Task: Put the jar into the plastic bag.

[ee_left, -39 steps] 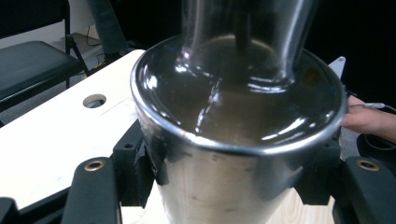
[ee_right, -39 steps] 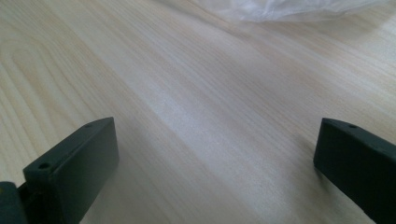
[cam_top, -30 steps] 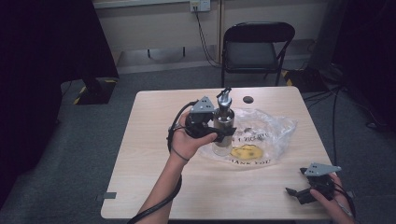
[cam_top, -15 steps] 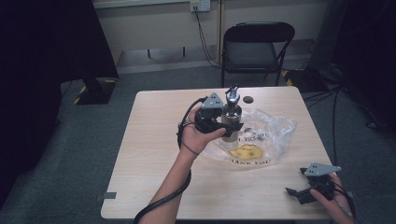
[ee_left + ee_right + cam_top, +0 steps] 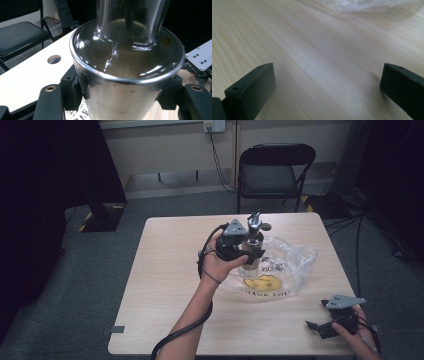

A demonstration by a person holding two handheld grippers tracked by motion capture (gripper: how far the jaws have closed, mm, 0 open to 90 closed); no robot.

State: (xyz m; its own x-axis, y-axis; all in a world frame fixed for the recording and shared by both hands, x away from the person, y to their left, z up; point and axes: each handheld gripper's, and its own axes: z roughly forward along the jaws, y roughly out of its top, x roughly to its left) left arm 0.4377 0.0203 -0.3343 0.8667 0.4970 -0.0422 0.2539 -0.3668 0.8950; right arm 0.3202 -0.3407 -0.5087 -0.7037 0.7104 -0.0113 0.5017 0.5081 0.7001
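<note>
Left gripper [image 5: 248, 255] has its jaws clamped on a steel bottle [image 5: 251, 251] over the plastic bag [image 5: 290, 265]; left gripper view adds its glass neck. Right gripper [image 5: 320, 328] sits low, jaws apart over bare table [image 5: 317, 50].

Grey carpeted floor [image 5: 75, 285] under a pale wooden table [image 5: 170, 270] with 1 round hole. Beyond it, 1 black folding chair [image 5: 274, 170], a cream wall [image 5: 165, 145] with socket, dark curtains at both sides.
</note>
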